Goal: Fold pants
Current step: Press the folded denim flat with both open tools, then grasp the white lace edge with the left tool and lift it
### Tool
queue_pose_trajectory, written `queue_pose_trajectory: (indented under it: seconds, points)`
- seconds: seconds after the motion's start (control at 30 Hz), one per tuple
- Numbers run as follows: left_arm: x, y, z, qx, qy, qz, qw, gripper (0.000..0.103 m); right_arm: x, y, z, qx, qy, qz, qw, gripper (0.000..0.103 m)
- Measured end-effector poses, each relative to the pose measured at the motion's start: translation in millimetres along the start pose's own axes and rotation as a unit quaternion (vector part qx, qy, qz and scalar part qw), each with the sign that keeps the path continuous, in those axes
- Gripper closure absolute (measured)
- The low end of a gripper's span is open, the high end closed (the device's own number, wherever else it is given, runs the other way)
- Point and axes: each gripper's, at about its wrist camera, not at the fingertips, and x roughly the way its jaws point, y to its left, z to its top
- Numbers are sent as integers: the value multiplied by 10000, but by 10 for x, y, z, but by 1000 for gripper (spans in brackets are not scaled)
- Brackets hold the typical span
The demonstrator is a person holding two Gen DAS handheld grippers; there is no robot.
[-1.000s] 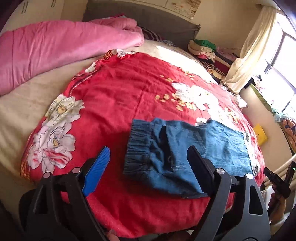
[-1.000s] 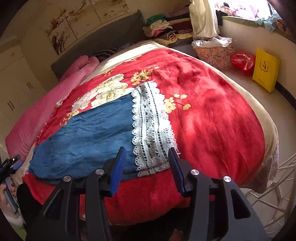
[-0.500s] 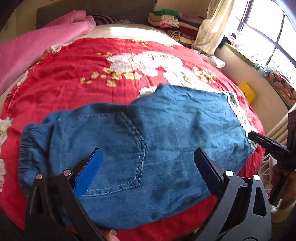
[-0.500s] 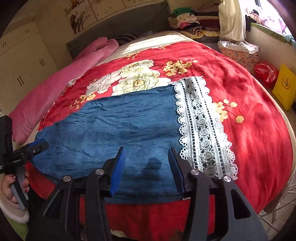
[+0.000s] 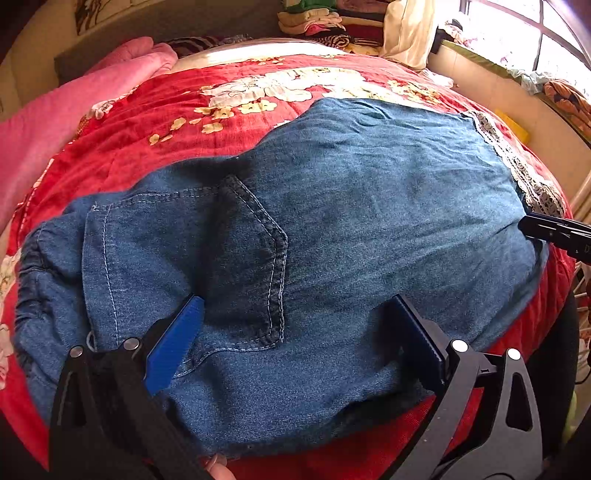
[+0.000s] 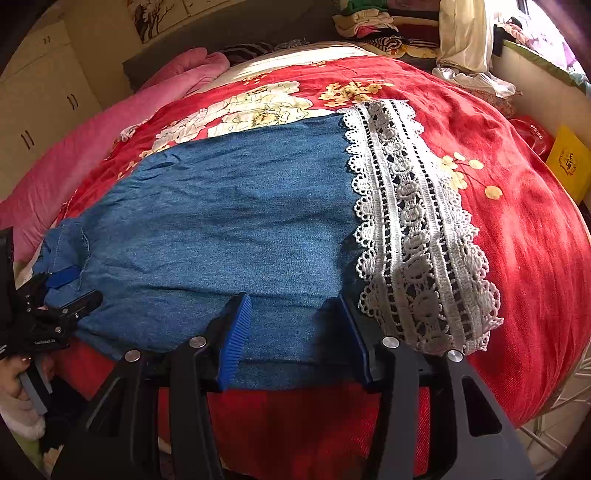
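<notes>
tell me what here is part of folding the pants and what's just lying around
Part of the job:
- denim pants with lace hem
- left gripper, open over the pocket end
- right gripper, jaws opening, over the hem end
- red floral blanket they lie on

Lying about:
- pink quilt
- clothes pile
- yellow box

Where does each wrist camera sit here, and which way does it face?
Left wrist: on the left gripper, angled down at the waist end and back pocket of the denim pants; jaws wide, a fingertip at the bottom edge.
Right wrist: on the right gripper, facing the lace hem; jaws opening over the denim.
Shared: the pants, red blanket, each other's gripper.
</notes>
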Motion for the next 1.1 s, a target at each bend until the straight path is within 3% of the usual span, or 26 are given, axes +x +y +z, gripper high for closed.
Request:
queue_pose_trajectory:
  seconds: [0.2,0.5,0.8,1.1]
  points:
    - [-329,27,116,-333,-255,-481,9980,10,-311,-127,-10,344,-346,342,9982,50]
    - [-644,-219,454,-146,-552,-659,9962,10,-816,-385,-84,707,-771,332,9940,38]
    - [-578,-738,977,383,-667,-940,9926,10,-954,-659,-195,1050,-903,193,9902,31]
    - [-207,-1271,1423,971,-415,-1127,9880,10,-788,-779,-259,1338,-830,294,9871,31]
